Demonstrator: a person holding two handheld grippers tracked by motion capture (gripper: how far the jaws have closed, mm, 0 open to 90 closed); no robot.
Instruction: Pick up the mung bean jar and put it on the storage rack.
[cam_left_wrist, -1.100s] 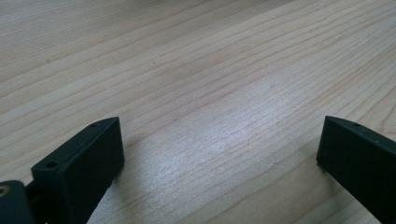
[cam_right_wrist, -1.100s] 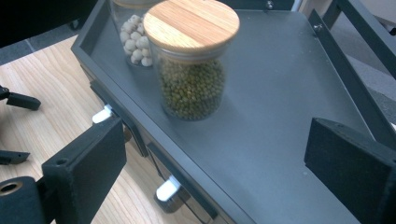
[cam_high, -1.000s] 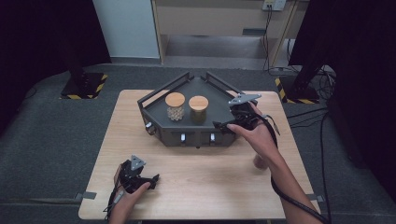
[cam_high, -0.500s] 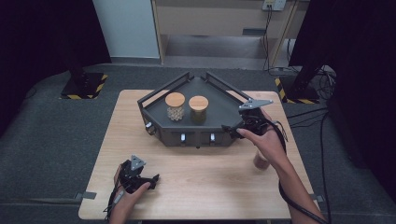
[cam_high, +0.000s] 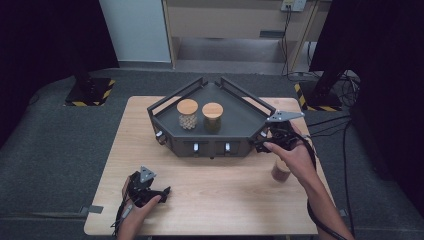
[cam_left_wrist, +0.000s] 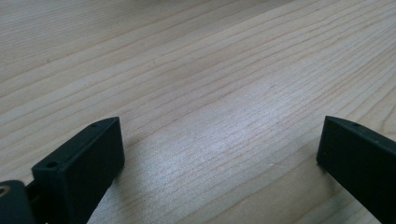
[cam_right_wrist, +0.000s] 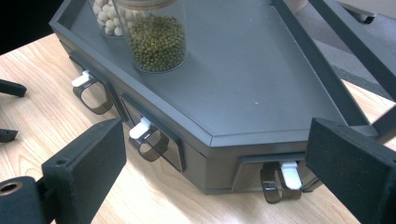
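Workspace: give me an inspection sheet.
Surface: wooden table, bare near the front.
Job's things: dark rack with two cork-lidded jars on top; third jar on the table by the right hand.
Clutter: nothing seen.
Grippers: left gripper open, low over the wood; right gripper open, facing the rack's corner latch.
Cables: one trails from each gripper; more on the floor at right.
Surroundings: grey floor, dark curtains, striped stand bases.

A pale wooden table (cam_high: 210, 200) stands on grey floor and carries a dark angular tray-stand (cam_high: 240, 120) toward its far middle (small pull handles along its front face). A brown-capped jar (cam_high: 280, 171) sits directly on the wood near the right edge.
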